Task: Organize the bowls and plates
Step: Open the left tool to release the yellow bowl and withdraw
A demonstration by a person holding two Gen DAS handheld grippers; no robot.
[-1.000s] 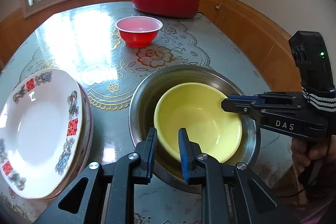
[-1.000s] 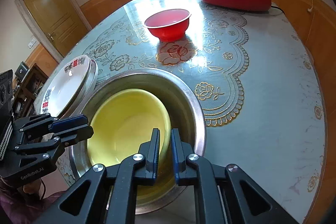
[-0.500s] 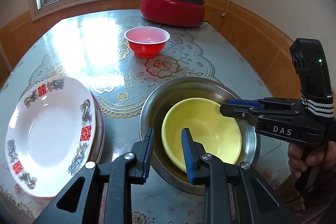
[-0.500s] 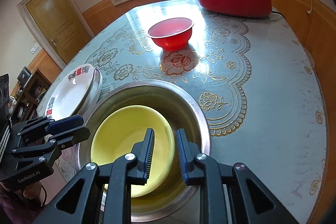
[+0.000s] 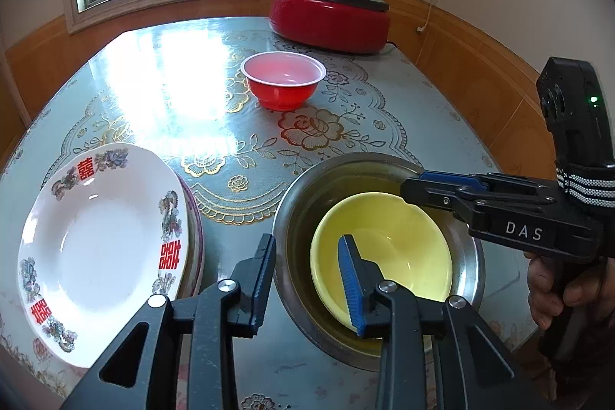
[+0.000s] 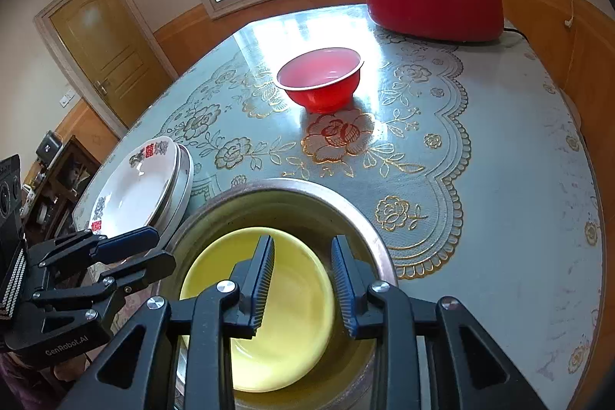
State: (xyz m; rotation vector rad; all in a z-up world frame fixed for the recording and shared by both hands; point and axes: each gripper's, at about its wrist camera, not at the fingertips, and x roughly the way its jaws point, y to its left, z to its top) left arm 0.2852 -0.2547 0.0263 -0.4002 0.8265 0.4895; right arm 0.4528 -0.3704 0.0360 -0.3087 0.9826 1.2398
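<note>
Left gripper, right gripper: jaws just been opening, part-open, nothing held. Below: round yellow plastic bowl nested inside wide steel basin on table. Likely light, rigid, slippery; pinch rim.

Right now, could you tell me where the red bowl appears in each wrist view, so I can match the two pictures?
Left wrist: red bowl upper centre, beyond the steel basin.
Right wrist: red bowl upper centre, likewise beyond the basin.
Shared landmark: the red lidded cooker behind it, toward the right.
</note>
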